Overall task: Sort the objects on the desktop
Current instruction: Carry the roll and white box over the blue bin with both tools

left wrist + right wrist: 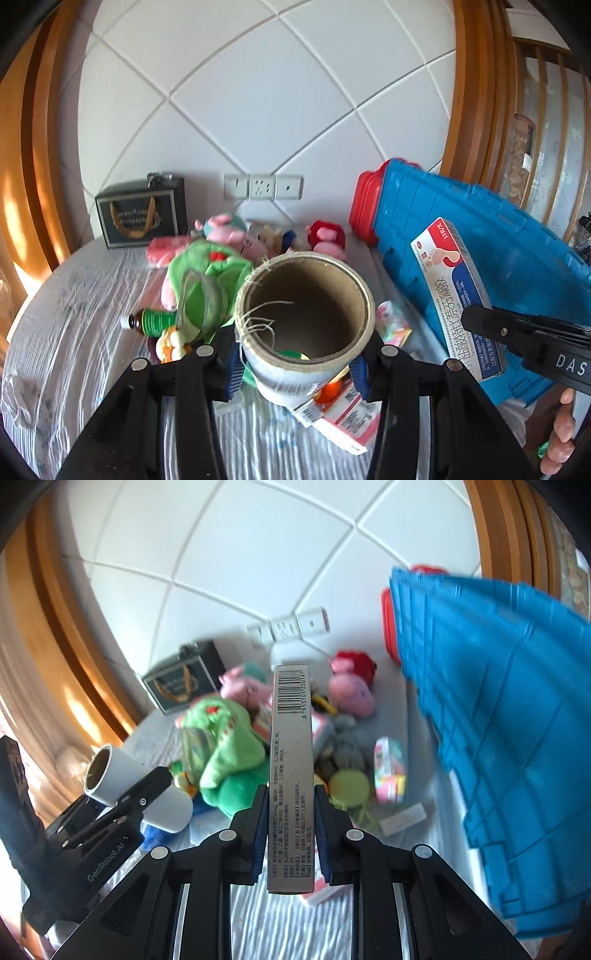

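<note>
I have something in each claw. My left claw (297, 363) is pinching a roll of clear film on a cardboard core (304, 325), pads against its outer wall, open end facing the lens, lifted clear of the clutter; in the right wrist view the same roll (136, 790) hangs out to the left, tilted. My right claw (290, 834) is pressed onto the narrow faces of a long ointment box (291, 760), barcode end pointing away from me; gripping it low on the short sides keeps it steady along the fingers. From the left wrist view the box (458, 295) sits in front of the blue plastic bin (498, 258), which is tipped up beside a red-lidded container (365, 206).

Below lies the rest of the pile on the wrinkled grey bedsheet (74, 314): a green plush toy (207, 280), pink pig plushes (351, 690), a small brown bottle (147, 321), a pink-and-white carton (343, 417) and a dark gift box (140, 214) at the back wall.

I judge both items are headed for the bin, the box being nearer.
</note>
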A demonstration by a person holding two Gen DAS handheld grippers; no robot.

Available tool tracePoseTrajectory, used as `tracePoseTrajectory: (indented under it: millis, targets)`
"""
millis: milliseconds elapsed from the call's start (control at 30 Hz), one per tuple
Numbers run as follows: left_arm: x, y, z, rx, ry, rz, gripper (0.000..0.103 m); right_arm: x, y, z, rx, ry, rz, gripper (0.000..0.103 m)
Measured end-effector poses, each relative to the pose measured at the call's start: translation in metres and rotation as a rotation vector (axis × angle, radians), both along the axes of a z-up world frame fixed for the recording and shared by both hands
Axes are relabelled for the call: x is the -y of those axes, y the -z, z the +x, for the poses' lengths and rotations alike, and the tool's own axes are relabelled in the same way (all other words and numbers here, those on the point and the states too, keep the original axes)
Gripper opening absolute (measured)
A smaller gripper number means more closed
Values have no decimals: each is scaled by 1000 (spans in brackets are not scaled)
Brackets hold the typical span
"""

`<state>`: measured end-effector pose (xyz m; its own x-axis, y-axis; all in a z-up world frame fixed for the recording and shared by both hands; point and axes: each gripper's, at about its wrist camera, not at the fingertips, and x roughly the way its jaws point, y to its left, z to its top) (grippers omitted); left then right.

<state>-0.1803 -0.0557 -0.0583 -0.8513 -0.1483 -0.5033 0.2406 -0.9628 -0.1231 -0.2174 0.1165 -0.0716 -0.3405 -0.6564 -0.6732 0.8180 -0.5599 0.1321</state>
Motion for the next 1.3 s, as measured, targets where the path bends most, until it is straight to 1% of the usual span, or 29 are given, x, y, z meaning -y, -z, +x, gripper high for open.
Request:
tracePoseTrajectory:
  millis: [133,233,433,500,600,700,767,867,933,1033,1100,1167,1200,1267,1300]
  targets:
    - [-27,-25,2,-56,28,-25,45,-21,-32,6,-51,0,-61,23]
    - [-54,-46,1,-100,58,-47,45,-41,-57,4,-97,14,-106,23]
    - [-129,-84,-19,-169,115,-88,45,-88,-101,-20,-185,60,-183,23]
    - [-163,-97,-30,-192,135,-96,45,-105,-113,-35,-213,76,-198,23]
    - [-215,-120,-47,-221,145,-112,45,-137,-134,-67,-244,97,-225,23]
    - [-274,-142,-68,-243,149,-128,45,-175,-161,-110,-281,123,-239,23]
    - [-311,-153,-87,-234,148,-127,45,-199,-176,-140,-311,138,-229,23]
    - [-362,-163,-120,-181,161,-114,45,-223,-193,-192,-321,149,-189,22]
    - [-390,-164,-146,-121,169,-99,45,-234,-199,-230,-308,156,-149,22]
    - [-413,-153,-193,27,184,-38,45,-237,-199,-284,-259,152,-67,22]
    - [-421,-135,-227,164,198,9,45,-231,-188,-322,-219,149,16,22]
    - [-422,-110,-255,308,180,43,45,-224,-171,-350,-154,141,100,22]
    - [-421,-95,-270,390,170,51,45,-217,-159,-366,-109,136,147,22]
    - [-418,-71,-291,496,148,74,45,-205,-132,-395,-16,120,237,22]
    - [-416,-57,-300,554,155,107,45,-198,-117,-404,18,114,286,22]
